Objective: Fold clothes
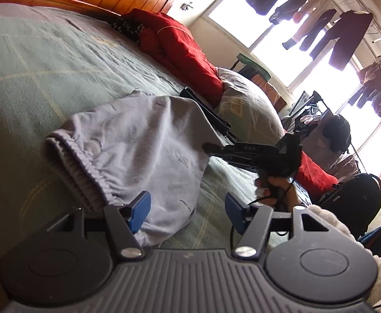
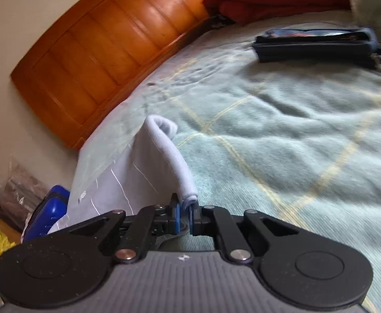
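The bed [image 1: 34,60] is filling both views, its pale green blanket with yellow grid lines running up to the wooden headboard [image 2: 91,52]. A red quilt [image 1: 180,49] is bunching along the far edge by the headboard, with a dark blue pouch [image 2: 318,44] lying flat on the blanket just in front of it. The light lavender trousers [image 1: 138,140], elastic waistband showing, are lying out on the blanket toward the near edge, one part being lifted off the surface. The right gripper [image 2: 183,217] is pinching a folded edge of that fabric, blue pads nearly together with cloth between them, and the fabric is rising in a ridge ahead of it. In the left wrist view a hand [image 1: 273,190] is gripping that tool's handle. The left gripper [image 1: 186,212] is hovering with its blue pads spread wide, nothing between them, just over the trousers near the waistband.
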### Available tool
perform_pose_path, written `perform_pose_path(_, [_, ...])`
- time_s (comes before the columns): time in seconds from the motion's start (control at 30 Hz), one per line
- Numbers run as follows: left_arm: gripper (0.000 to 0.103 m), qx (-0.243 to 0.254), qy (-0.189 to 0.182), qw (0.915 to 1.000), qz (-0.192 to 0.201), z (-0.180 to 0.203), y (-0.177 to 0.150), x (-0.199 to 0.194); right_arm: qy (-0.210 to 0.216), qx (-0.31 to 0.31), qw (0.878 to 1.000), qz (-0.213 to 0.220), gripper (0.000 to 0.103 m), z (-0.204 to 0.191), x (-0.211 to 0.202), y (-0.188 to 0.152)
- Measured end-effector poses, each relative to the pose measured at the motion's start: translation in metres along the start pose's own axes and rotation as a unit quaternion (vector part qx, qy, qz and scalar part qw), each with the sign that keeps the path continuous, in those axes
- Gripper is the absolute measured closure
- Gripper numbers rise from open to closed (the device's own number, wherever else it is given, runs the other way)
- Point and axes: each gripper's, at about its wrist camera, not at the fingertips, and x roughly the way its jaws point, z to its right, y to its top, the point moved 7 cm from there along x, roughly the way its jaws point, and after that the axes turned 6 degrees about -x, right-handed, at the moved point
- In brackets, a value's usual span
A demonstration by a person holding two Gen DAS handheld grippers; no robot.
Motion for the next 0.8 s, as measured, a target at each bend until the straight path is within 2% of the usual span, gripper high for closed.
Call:
perform_pose_path(0.1, [0.039,0.003,0.003,1.0000,-0.001,0.001,0.001,0.001,0.015,0.049,0.999,0.000,0.094,0.001,-0.018,0.006])
perform_pose_path(0.17, [0.037,0.005,0.005,1.0000,-0.002,0.001,0.002,0.002,-0.006,0.103,0.994,-0.022,0.091,0.013,-0.019,0.007])
perform_pose_path(0.23, [0.037,0.007,0.007,0.9999,-0.002,0.002,0.003,0.003,-0.063,0.108,0.992,-0.036,0.086,0.023,-0.022,0.008])
perform_pose_path(0.37, [0.036,0.011,0.011,0.9999,-0.002,0.003,0.006,0.005,-0.105,0.050,0.993,0.009,0.081,0.001,-0.043,0.024])
perform_pose_path(0.4, [0.036,0.012,0.012,0.9999,-0.002,0.003,0.007,0.006,-0.093,0.035,0.995,0.019,0.077,-0.011,-0.043,0.030])
perform_pose_path(0.47, [0.035,0.009,0.014,0.9999,0.001,0.003,0.012,0.007,-0.063,-0.007,0.998,0.030,0.075,-0.040,-0.034,0.041])
perform_pose_path(0.57, [0.035,0.005,0.018,0.9998,-0.001,0.001,0.017,0.010,-0.050,-0.056,0.997,0.018,0.075,-0.070,0.001,0.048])
perform_pose_path(0.63, [0.035,0.004,0.024,0.9997,-0.005,-0.001,0.021,0.012,-0.057,-0.066,0.996,0.003,0.075,-0.071,0.033,0.046])
perform_pose_path(0.73, [0.035,-0.003,0.030,0.9993,-0.022,-0.005,0.027,0.017,-0.089,-0.048,0.994,-0.038,0.077,-0.043,0.073,0.031])
perform_pose_path(0.77, [0.035,-0.004,0.031,0.9991,-0.030,-0.006,0.031,0.018,-0.087,-0.041,0.995,-0.039,0.088,-0.035,0.074,0.028])
perform_pose_path(0.8, [0.035,-0.002,0.032,0.9988,-0.038,-0.006,0.037,0.020,-0.085,-0.034,0.995,-0.039,0.090,-0.028,0.075,0.025])
